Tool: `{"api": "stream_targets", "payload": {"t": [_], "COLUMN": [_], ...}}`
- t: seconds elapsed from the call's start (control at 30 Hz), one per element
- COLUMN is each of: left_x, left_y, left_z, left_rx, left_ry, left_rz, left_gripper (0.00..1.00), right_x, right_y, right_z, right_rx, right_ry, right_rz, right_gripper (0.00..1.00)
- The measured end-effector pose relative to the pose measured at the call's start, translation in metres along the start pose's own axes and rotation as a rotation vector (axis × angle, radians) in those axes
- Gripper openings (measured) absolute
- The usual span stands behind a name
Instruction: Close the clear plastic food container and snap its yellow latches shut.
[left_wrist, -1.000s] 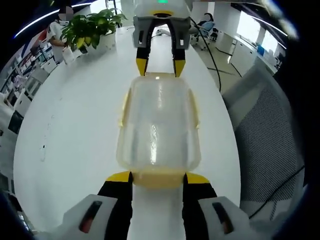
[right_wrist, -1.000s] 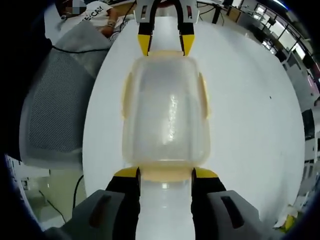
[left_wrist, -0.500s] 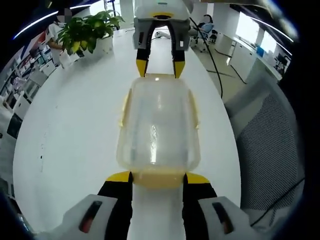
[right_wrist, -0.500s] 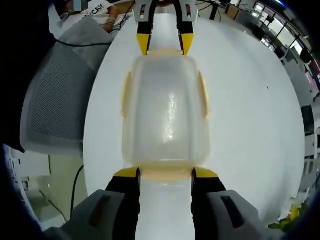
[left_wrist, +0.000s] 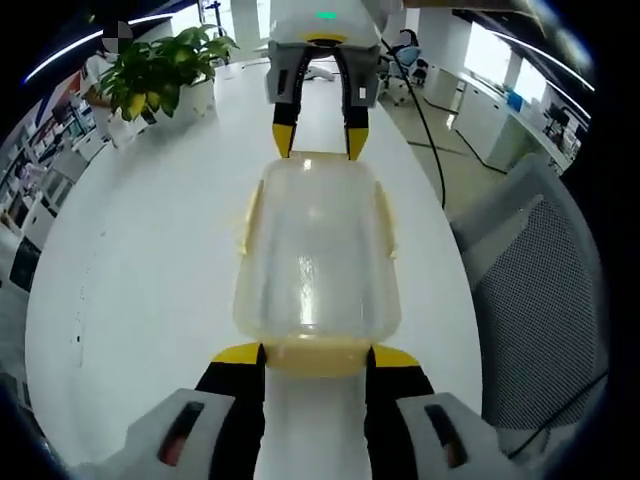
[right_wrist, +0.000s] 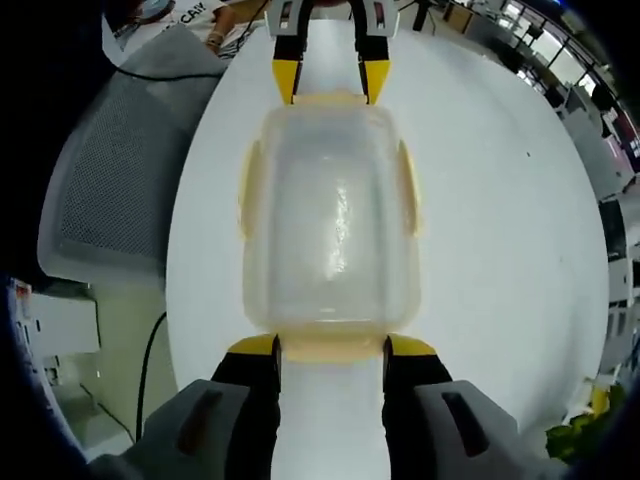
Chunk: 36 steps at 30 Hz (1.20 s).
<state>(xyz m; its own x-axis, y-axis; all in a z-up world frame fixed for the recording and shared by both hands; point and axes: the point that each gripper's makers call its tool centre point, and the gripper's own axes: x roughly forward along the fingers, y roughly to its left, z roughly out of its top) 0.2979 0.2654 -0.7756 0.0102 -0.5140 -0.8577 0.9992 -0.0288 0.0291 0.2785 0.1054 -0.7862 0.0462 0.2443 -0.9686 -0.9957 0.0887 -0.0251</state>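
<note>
The clear plastic food container with yellow latches sits lid-down on the long white counter, lengthwise between its two long edges. My left hand-held gripper brackets one end latch, jaws wide; my right hand-held gripper brackets the opposite end, equally wide, so both ends can be pressed shut together. Since a second ago the container and both grips look unchanged; only the surrounding view has shifted slightly. A grey mesh office chair stands beside the counter.

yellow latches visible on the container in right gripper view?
4: left latch and right latch on the long sides, far-end latch by the left tongs, near-end latch between the right tongs.
</note>
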Motion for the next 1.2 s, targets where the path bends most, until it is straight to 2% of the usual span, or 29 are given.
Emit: {"api": "stream_targets", "payload": {"t": [0.17, 0.23, 0.67, 0.77, 0.97, 1.2], "left_x": [0.001, 0.003, 0.003, 0.003, 0.01, 0.012], "left_y": [0.002, 0.002, 0.0, 0.0, -0.002, -0.003], "left_z": [-0.003, -0.007, 0.001, 0.001, -0.002, -0.002], "left_rx": [0.001, 0.014, -0.006, -0.009, -0.025, -0.021], "left_ry": [0.016, 0.04, 0.014, 0.009, 0.022, 0.035], "left_rz": [0.002, 0.012, 0.004, -0.001, -0.015, -0.005], "left_gripper": [0.33, 0.33, 0.33, 0.33, 0.33, 0.33], "right_x": [0.002, 0.004, 0.001, 0.0, 0.003, 0.007], "right_y": [-0.002, -0.002, -0.001, -0.001, 0.0, 0.0], "right_z": [0.002, 0.005, -0.003, -0.005, -0.005, -0.008], "right_rx": [-0.002, -0.005, -0.009, 0.003, 0.001, 0.03], "right_ry": [-0.002, -0.003, 0.013, -0.007, -0.007, -0.049], "right_rz": [-0.004, -0.003, 0.004, 0.007, 0.015, 0.025], "right_gripper": [0.36, 0.36, 0.36, 0.36, 0.37, 0.36]}}
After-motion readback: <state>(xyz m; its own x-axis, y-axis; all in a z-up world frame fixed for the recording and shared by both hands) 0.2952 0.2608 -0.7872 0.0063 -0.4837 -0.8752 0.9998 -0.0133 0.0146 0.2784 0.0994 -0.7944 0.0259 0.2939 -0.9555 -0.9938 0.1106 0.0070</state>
